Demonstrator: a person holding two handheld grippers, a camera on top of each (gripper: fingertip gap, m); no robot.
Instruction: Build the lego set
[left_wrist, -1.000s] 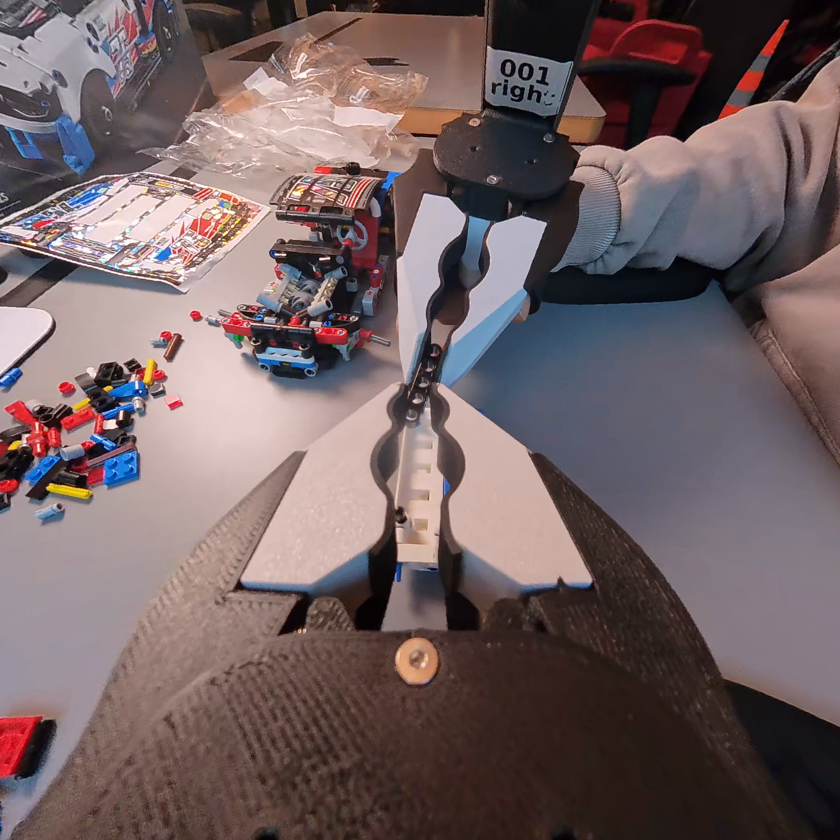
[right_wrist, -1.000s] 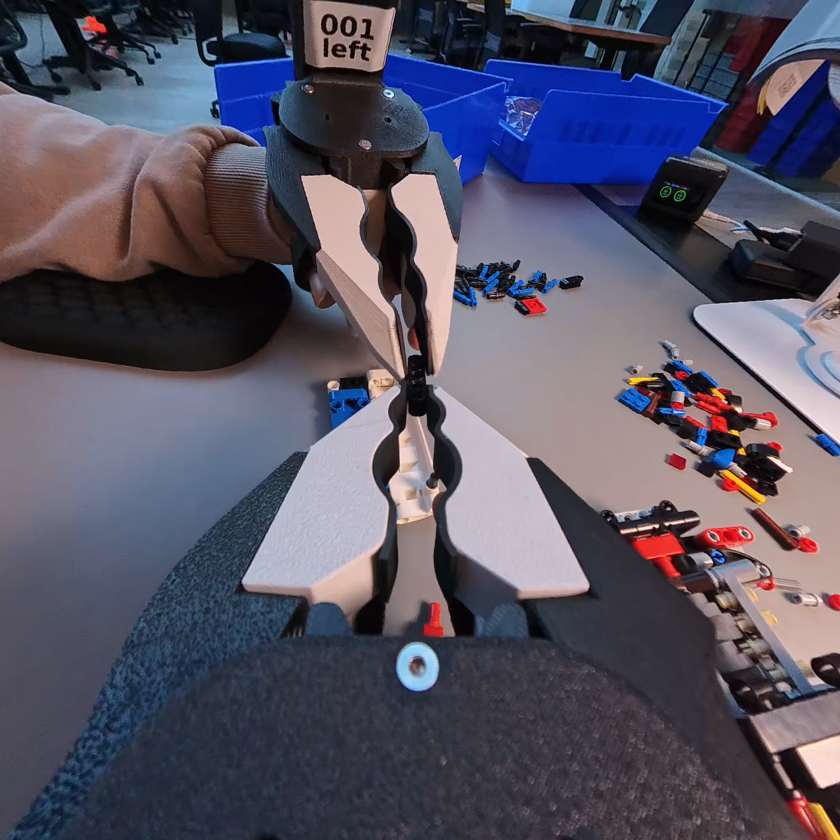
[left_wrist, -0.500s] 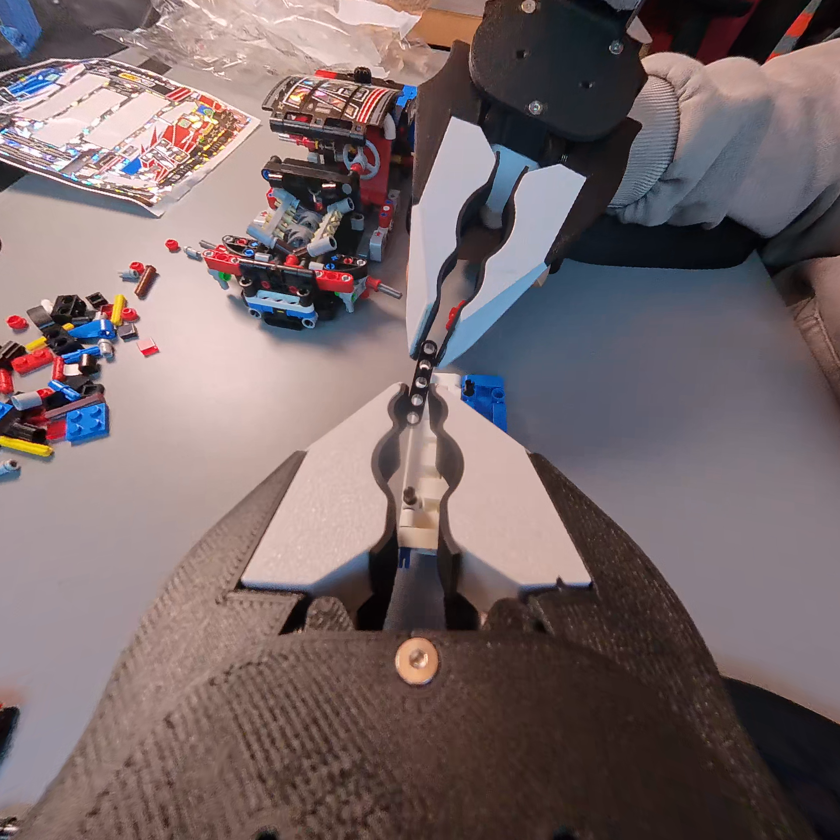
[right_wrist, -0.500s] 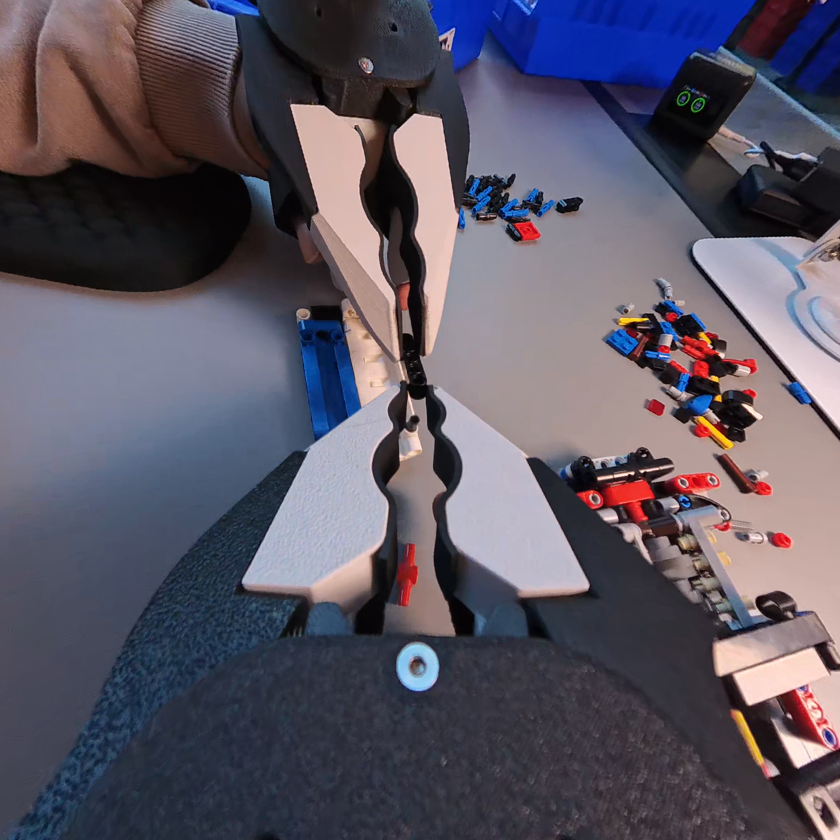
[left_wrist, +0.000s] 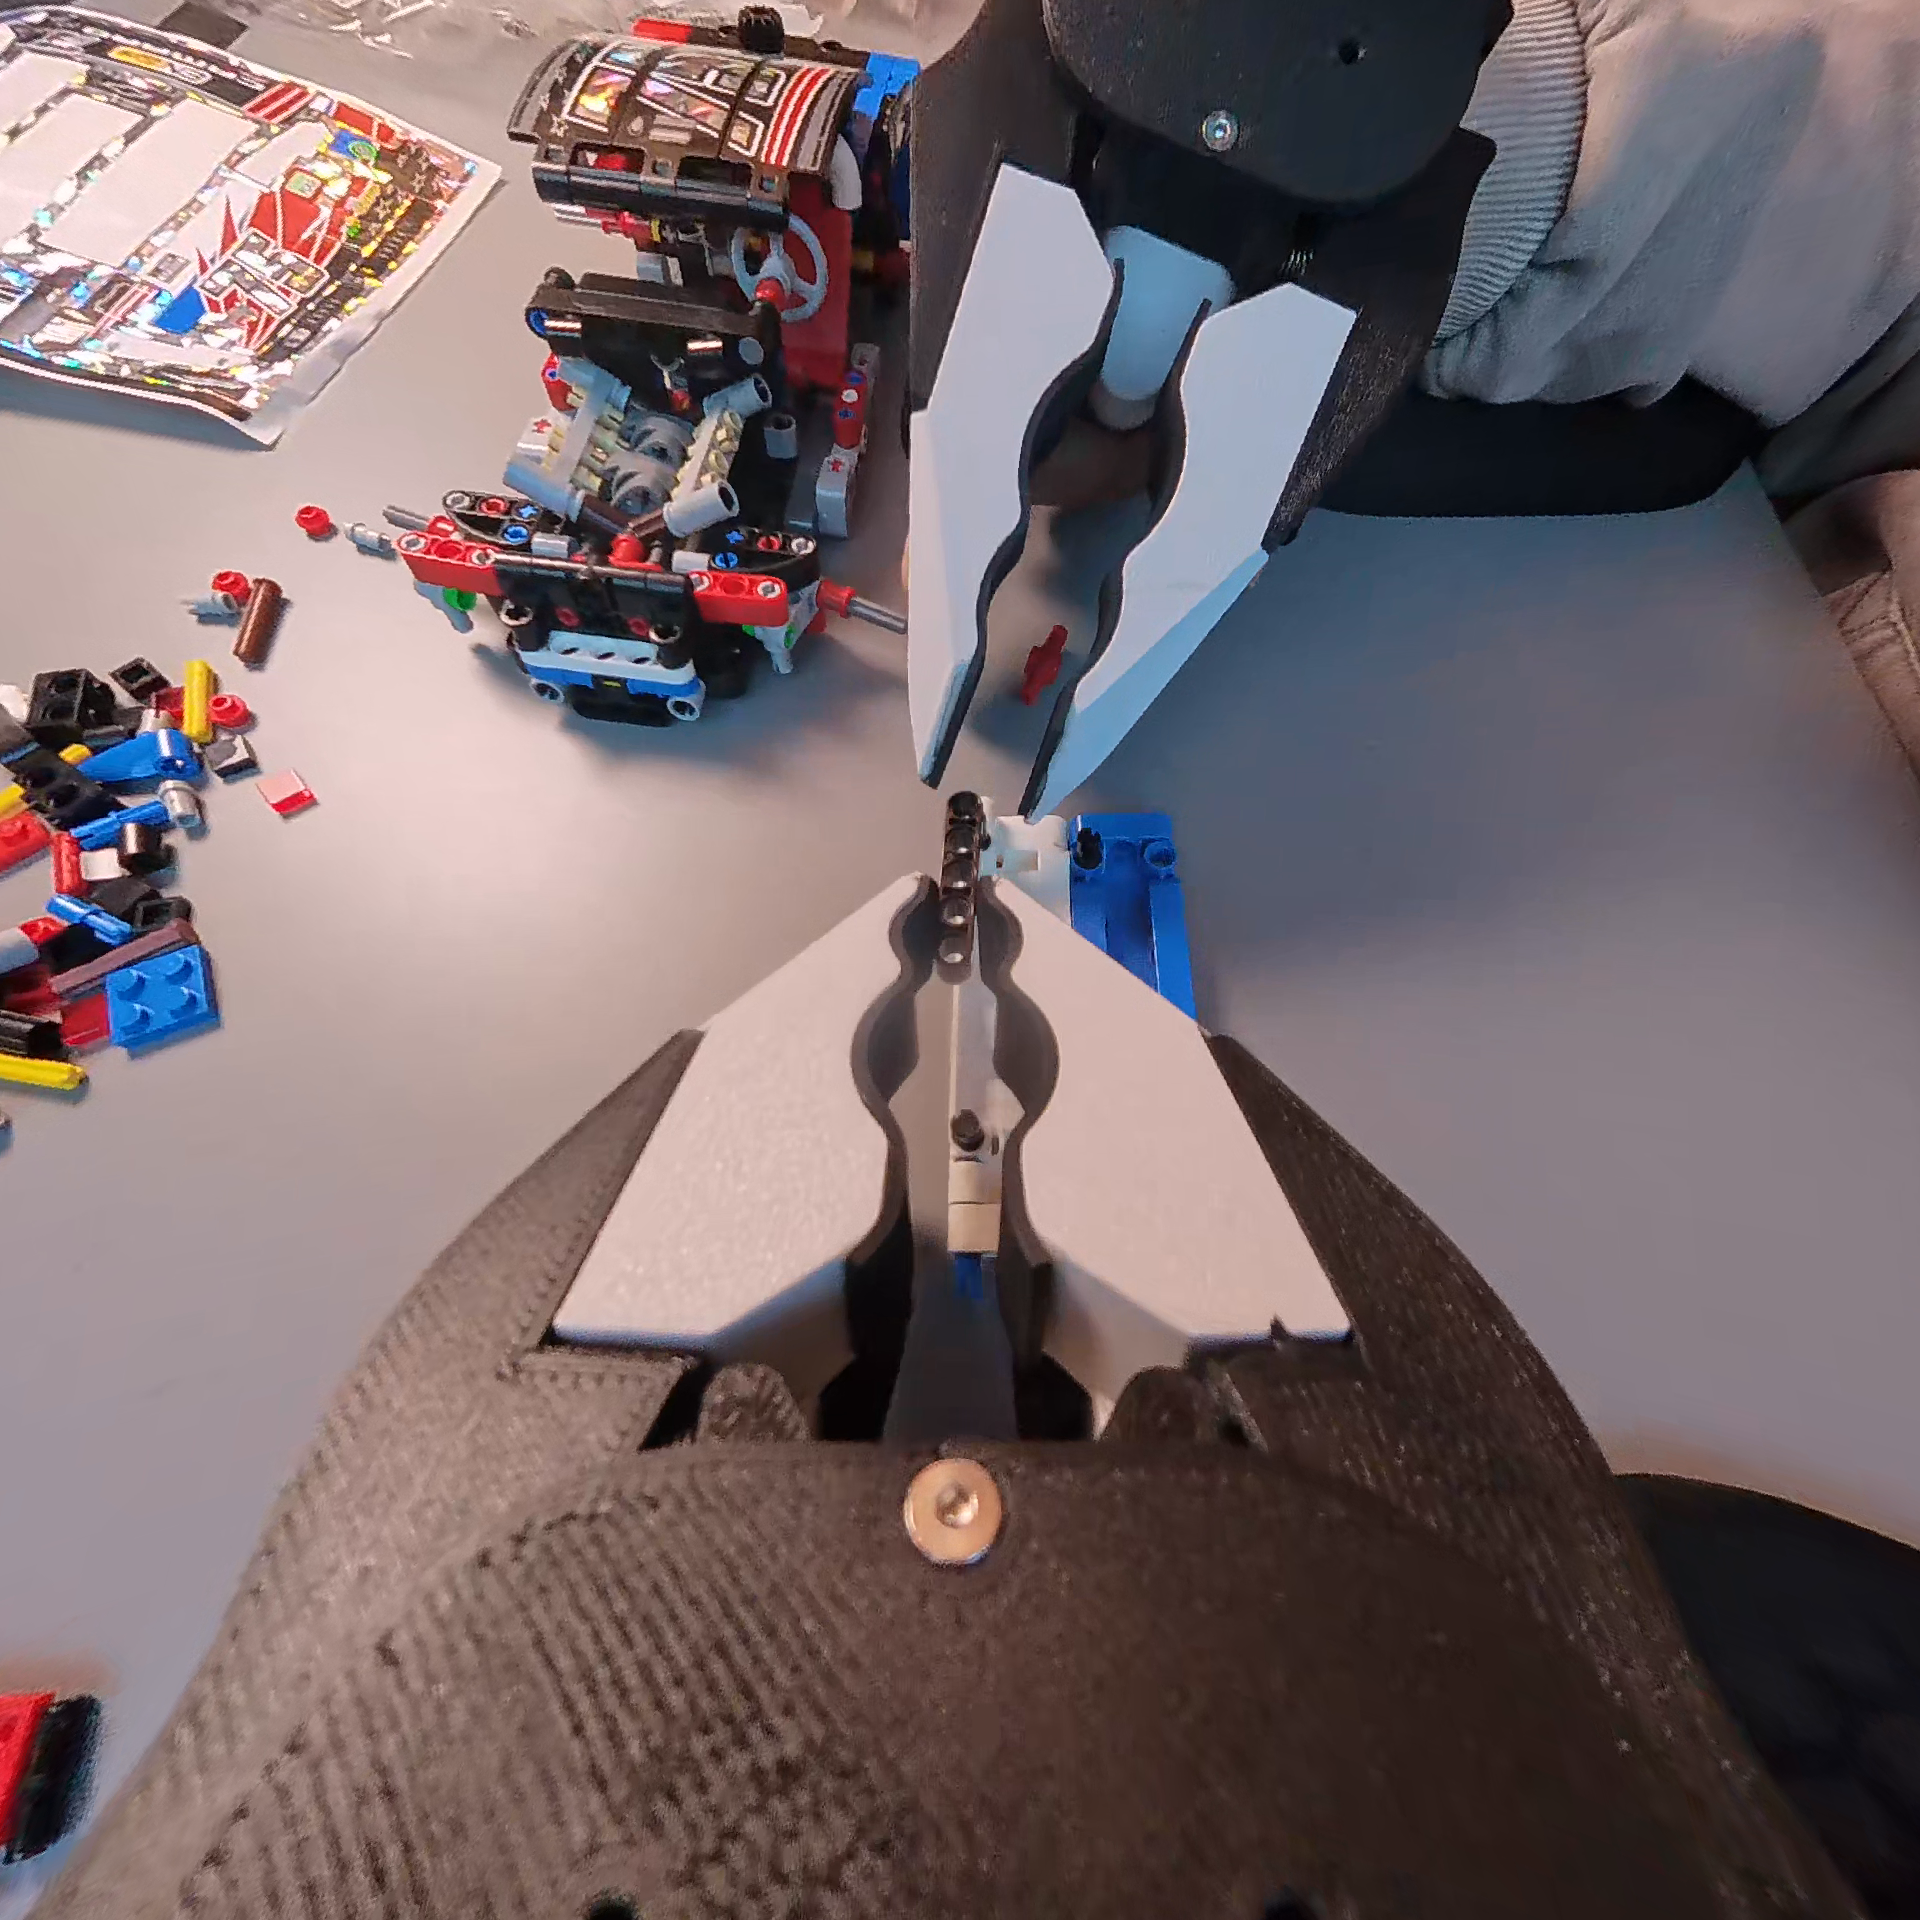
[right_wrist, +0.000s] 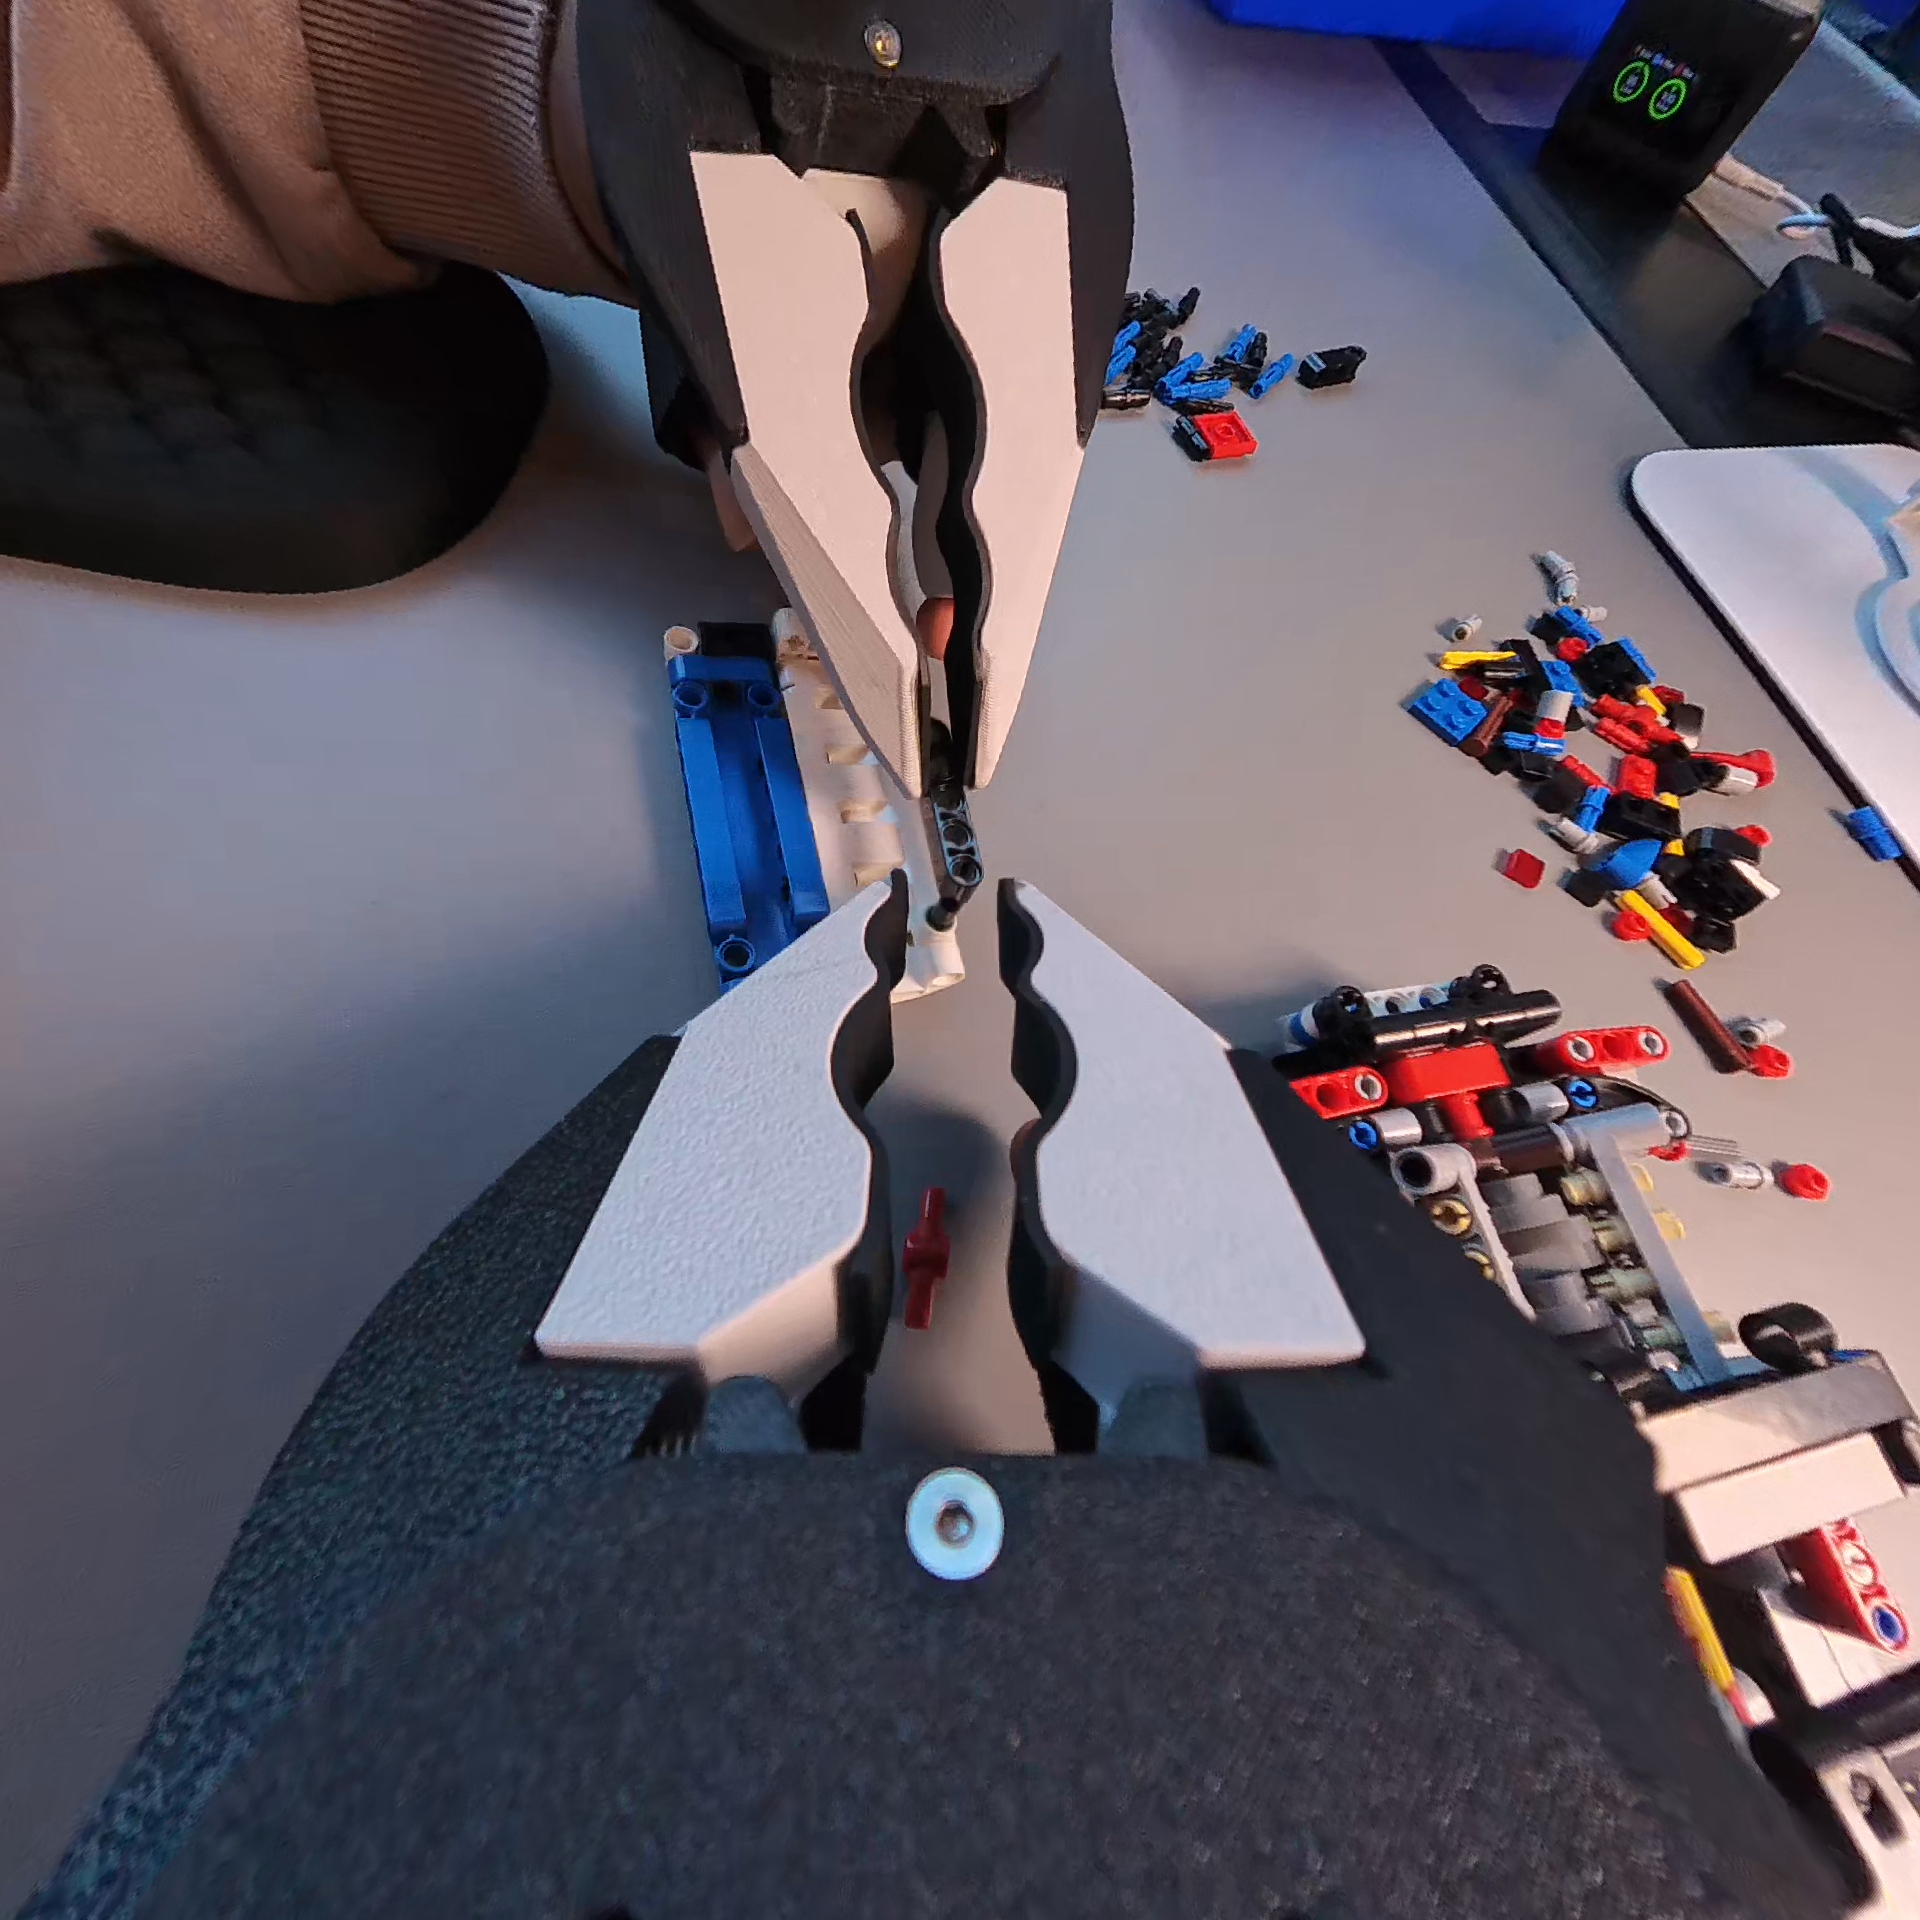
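**Left wrist view: beam held, other gripper let go**

Left wrist view shows the left gripper (left_wrist: 961, 914) clenched on a black beam (left_wrist: 960, 868) fixed to a white-and-blue subassembly (left_wrist: 1127, 883) that rests on the grey table (left_wrist: 1507, 935). The beam's end pokes out past the fingertips. Facing it, the right gripper (left_wrist: 987, 784) hangs just above the beam's tip with its jaws parted, grasping nothing. A red pin (left_wrist: 1042, 665) lies on the table behind its fingers. The half-built car (left_wrist: 675, 416) stands toward the far edge, beside a sticker sheet (left_wrist: 197, 229) near the far left corner. Loose pieces (left_wrist: 114, 831) are heaped by the left edge.

Right wrist view shows the right gripper (right_wrist: 945, 899) released, its fingers either side of the subassembly's (right_wrist: 748, 810) white near end, whether touching is unclear. The left gripper (right_wrist: 945, 779) pinches the beam (right_wrist: 956, 836) from the far side. The pin (right_wrist: 923, 1257) lies between the right fingers, nearer the camera. The car (right_wrist: 1507, 1122) sits at right, with the pieces (right_wrist: 1621, 769) beyond it and more small parts (right_wrist: 1205, 364) farther off.
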